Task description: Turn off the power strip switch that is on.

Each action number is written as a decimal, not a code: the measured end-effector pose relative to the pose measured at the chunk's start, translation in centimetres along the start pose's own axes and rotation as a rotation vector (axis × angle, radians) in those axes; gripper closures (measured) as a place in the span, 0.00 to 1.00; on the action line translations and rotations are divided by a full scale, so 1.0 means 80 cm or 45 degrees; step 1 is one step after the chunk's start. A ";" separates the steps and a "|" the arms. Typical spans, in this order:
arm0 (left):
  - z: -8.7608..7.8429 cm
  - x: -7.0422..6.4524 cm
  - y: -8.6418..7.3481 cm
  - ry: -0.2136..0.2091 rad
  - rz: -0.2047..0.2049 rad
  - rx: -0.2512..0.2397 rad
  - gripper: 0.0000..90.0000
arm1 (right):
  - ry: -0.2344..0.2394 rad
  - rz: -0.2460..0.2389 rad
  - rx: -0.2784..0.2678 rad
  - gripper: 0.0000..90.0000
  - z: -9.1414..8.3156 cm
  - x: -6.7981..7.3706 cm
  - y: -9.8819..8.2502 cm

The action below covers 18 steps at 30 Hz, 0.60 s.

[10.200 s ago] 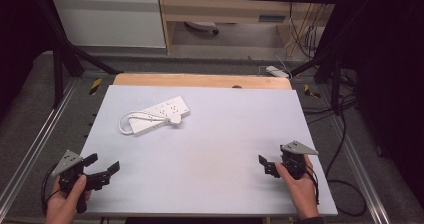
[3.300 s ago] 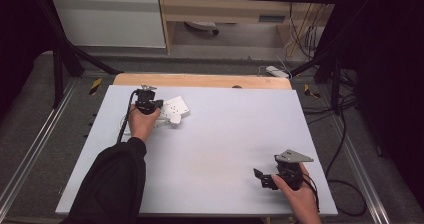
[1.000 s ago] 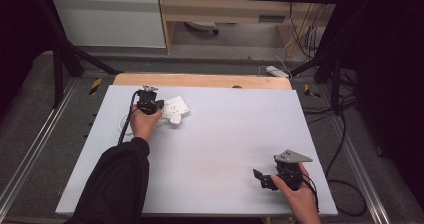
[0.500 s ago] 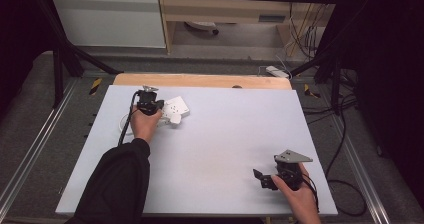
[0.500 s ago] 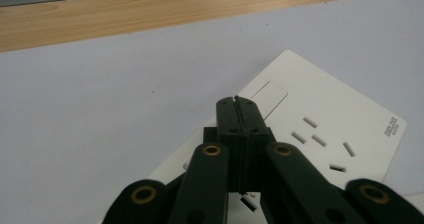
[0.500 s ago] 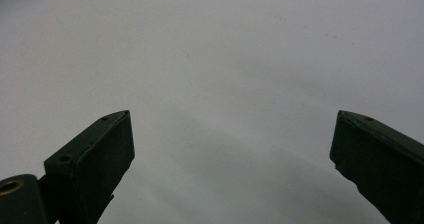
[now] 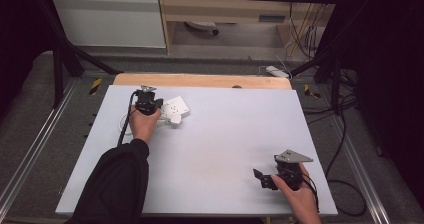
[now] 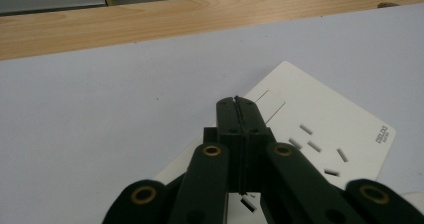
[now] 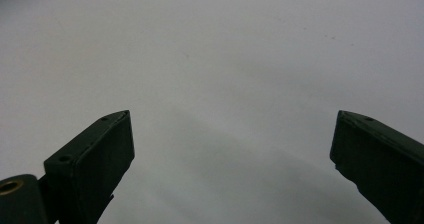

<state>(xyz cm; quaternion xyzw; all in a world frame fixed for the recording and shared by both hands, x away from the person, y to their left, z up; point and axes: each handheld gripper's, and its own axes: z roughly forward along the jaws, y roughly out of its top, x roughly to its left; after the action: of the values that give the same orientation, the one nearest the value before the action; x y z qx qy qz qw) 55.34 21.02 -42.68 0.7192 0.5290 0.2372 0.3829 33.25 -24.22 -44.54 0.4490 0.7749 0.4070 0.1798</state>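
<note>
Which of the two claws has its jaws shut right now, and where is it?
The left claw, over the white power strip at the table's far left. Its jaws are pressed together, tips above the strip's switch end. The right claw stands wide open over bare table.

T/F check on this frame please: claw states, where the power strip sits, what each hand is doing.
1. The left claw is shut, its jaws pressed together over the white power strip. True.
2. The right claw is shut on a cable. False: its jaws stand wide apart over bare table, with nothing between them.
3. The power strip lies at the near right corner of the table. False: it lies at the far left, near the wooden edge.
4. The right claw sits near the table's front right, apart from the power strip. True.
</note>
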 end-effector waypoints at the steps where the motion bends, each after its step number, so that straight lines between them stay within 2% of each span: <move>1: -0.001 0.000 0.000 0.000 0.000 0.000 1.00 | 0.001 0.000 0.002 0.05 0.000 0.000 0.000; 5: -0.004 0.001 0.002 -0.003 -0.001 -0.014 1.00 | -0.001 0.000 -0.001 0.05 0.000 0.000 0.000; 10: -0.012 0.002 0.007 -0.024 -0.030 -0.047 0.99 | 0.005 -0.003 0.000 0.06 0.000 0.000 0.000; 13: -0.018 0.004 0.010 -0.030 -0.044 -0.062 0.93 | 0.005 -0.012 -0.001 0.06 -0.001 0.000 0.000; 18: -0.030 0.005 0.015 -0.020 -0.027 -0.092 0.80 | 0.002 -0.009 -0.004 0.05 -0.001 0.000 0.001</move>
<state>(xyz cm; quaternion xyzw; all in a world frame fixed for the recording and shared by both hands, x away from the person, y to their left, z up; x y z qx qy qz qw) 54.36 21.95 -40.30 0.7013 0.5246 0.2465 0.4151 33.23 -24.27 -44.45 0.4458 0.7759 0.4079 0.1814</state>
